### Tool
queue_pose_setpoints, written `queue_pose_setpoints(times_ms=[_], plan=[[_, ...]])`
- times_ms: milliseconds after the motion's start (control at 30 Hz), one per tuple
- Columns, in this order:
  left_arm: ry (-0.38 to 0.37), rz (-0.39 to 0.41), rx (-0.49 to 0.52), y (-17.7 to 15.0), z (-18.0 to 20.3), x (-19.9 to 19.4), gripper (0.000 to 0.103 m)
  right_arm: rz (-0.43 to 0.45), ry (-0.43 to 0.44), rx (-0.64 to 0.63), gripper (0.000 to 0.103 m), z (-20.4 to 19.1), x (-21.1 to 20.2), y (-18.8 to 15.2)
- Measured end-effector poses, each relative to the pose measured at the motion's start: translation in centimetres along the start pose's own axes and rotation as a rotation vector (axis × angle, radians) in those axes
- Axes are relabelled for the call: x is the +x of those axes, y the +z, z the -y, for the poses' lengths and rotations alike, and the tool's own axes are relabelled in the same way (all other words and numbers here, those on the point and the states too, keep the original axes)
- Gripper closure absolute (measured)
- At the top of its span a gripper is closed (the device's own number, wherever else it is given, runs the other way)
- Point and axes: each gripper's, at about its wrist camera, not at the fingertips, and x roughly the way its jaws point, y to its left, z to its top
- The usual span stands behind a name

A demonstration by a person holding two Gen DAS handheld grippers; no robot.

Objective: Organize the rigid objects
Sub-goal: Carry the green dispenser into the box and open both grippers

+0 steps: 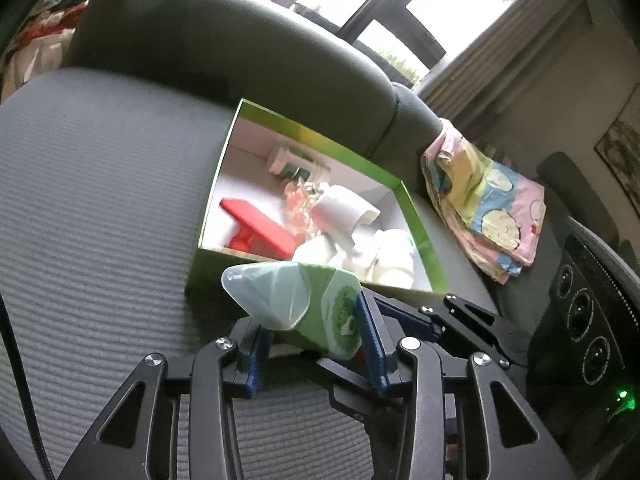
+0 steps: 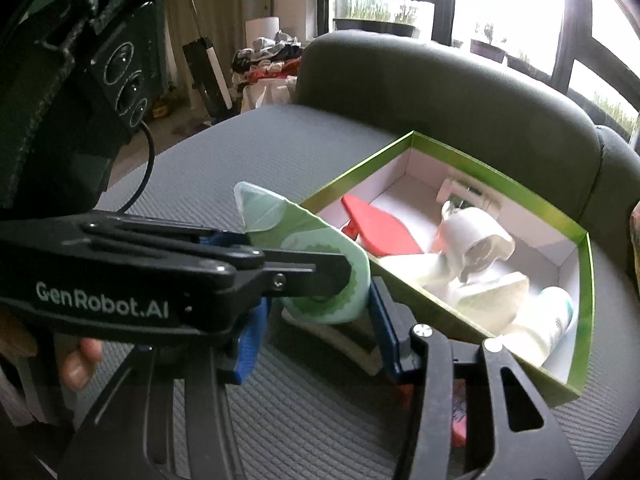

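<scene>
A green tube-shaped bottle with a translucent cap (image 1: 292, 300) is clamped between the blue pads of my left gripper (image 1: 312, 344), just in front of the near wall of a green box (image 1: 424, 236). In the right wrist view the same bottle (image 2: 308, 264) is held by the left gripper's black fingers (image 2: 304, 268). My right gripper (image 2: 316, 340) sits around the bottle's lower end; its jaws stand apart, and contact cannot be made out. The box (image 2: 582, 276) holds a red flat piece (image 2: 384, 228), white bottles and a white cup-like piece (image 2: 476, 236).
The box sits on a grey ribbed sofa seat (image 1: 100, 200) with a dark backrest (image 1: 224, 48) behind. A pastel patterned cloth (image 1: 484, 200) lies to the right of the box. A light flat object (image 2: 340, 340) lies on the seat under the bottle.
</scene>
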Motion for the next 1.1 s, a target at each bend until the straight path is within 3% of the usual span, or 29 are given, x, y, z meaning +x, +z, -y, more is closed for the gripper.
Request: queue_pose_setpoints(times_ms=[467, 500, 533, 567, 600, 633, 800, 1100], plan=[[0.031, -0.052, 0.035, 5.7, 1.2, 4.8, 0.061, -0.003, -0.064, 0.107, 0.053, 5.7, 2.1, 3.2], [0.050, -0.055, 0.025, 6.0, 1.1, 5.1, 0.053, -0.003, -0.068, 0.129, 0.051, 6.2, 2.3, 3.4], [0.080, -0.060, 0.015, 6.2, 0.9, 5.4, 0.034, -0.004, -0.076, 0.151, 0.048, 6.8, 2.6, 3.6], [0.110, -0.061, 0.005, 6.3, 0.6, 5.6, 0.022, -0.008, -0.094, 0.166, 0.035, 7.2, 2.7, 3.6], [0.122, -0.058, -0.001, 6.3, 0.4, 5.6, 0.008, -0.009, -0.109, 0.178, 0.029, 7.6, 2.8, 3.7], [0.134, -0.048, -0.007, 6.3, 0.1, 5.5, 0.007, -0.002, -0.122, 0.197, 0.023, 8.0, 2.6, 3.5], [0.130, -0.034, -0.020, 5.9, -0.5, 4.4, 0.007, 0.015, -0.126, 0.242, 0.023, 9.1, 1.6, 2.7], [0.240, -0.009, 0.061, 4.2, 1.2, 2.6, 0.006, 0.010, -0.171, 0.273, 0.018, 9.4, -1.1, 0.6]])
